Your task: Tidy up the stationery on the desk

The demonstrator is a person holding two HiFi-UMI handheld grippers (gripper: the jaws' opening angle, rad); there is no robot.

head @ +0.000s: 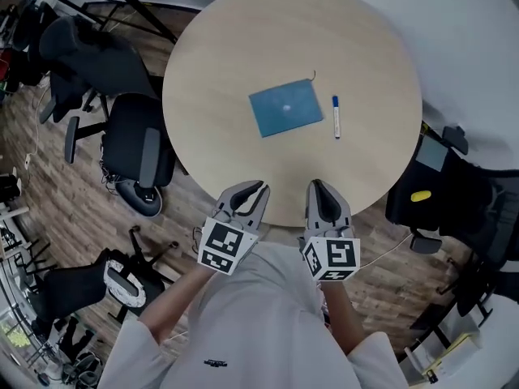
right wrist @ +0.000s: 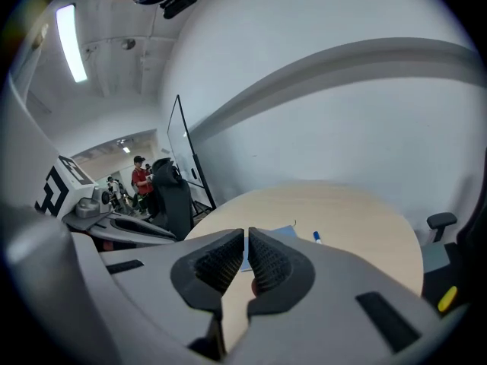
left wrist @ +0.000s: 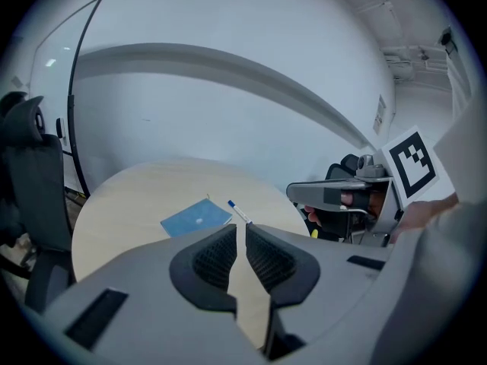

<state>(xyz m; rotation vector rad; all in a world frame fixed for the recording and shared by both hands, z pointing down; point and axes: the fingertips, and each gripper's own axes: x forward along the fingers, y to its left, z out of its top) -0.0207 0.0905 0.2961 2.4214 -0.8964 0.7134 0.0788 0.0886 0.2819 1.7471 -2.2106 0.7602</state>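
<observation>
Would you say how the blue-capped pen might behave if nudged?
The pen looks slim and round, so it would probably roll on the smooth table. It seems light and stiff for its size.

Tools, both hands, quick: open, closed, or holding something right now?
Left tool: closed, holding nothing.
Right tool: closed, holding nothing.

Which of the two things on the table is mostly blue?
The flat notebook beside the pen; the pen is white with just a blue tip.
</observation>
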